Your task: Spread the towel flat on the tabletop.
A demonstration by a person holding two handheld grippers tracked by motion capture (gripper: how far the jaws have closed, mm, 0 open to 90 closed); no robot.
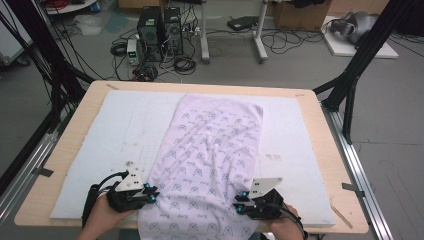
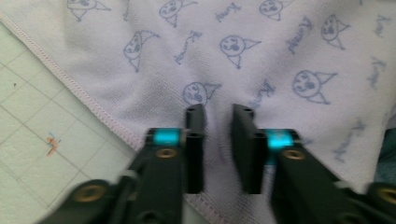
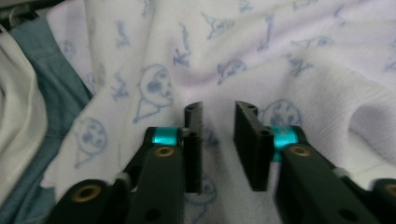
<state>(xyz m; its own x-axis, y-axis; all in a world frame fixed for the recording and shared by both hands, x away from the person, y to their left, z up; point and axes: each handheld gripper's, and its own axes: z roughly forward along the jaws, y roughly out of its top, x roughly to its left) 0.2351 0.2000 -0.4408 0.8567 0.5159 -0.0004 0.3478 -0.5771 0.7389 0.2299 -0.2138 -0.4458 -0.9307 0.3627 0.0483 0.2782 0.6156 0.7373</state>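
Grey floor strewn with cables and computer towers fills the top of the high view, and below it the wooden tabletop [image 1: 75, 125] carries a pale blue mat [image 1: 120, 130] across most of its width. Lying lengthwise down the middle of the frame is a lilac printed towel [image 1: 210, 150], its near end spilling off the lower edge toward the person. Both grippers sit on that near end: the left gripper [image 1: 150, 192] at the lower left hem, the right gripper [image 1: 241, 202] at the lower right. Each gripper view shows its jaws drawn close and nipping a small ridge of cloth: left gripper [image 2: 218, 140], right gripper [image 3: 218, 140]. My worry is the thinness of each bite; a quick lift could pull the fabric free, or uneven pulls from the two sides could skew the towel and drag its wrinkled middle across the mat.
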